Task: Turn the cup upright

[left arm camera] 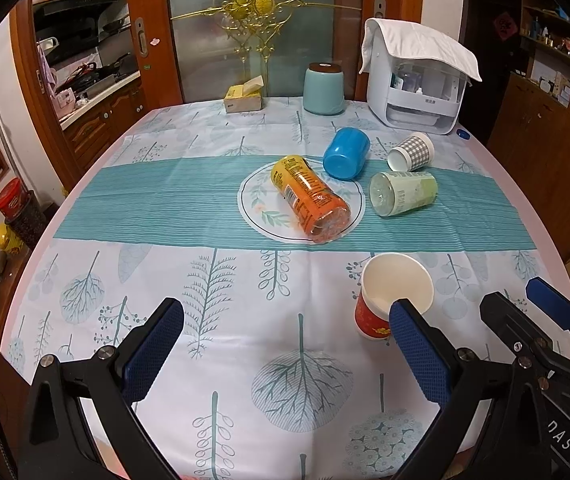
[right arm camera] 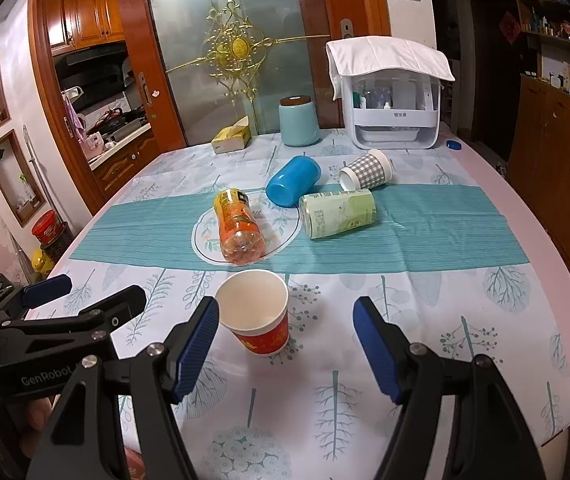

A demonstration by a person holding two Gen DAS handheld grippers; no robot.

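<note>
A red-and-white paper cup (right arm camera: 259, 312) stands upright on the tablecloth, mouth up; it also shows in the left wrist view (left arm camera: 393, 300). My right gripper (right arm camera: 287, 320) is open, the cup just ahead between its fingers, nearer the left finger (right arm camera: 195, 354), not touched. My left gripper (left arm camera: 285, 336) is open and empty, to the left of the cup; its right finger (left arm camera: 419, 354) overlaps the cup's rim in view. A blue cup (right arm camera: 293, 186), a checked cup (right arm camera: 365, 176) and a pale green cup (right arm camera: 337, 214) lie on their sides farther back.
An orange bottle (right arm camera: 237, 226) lies on a round mat on the teal runner (right arm camera: 445, 232). A teal canister (right arm camera: 299, 124), a tissue box (right arm camera: 231, 138) and a white dispenser (right arm camera: 395, 100) under a cloth stand at the back. The table edge (right arm camera: 557, 248) runs along the right.
</note>
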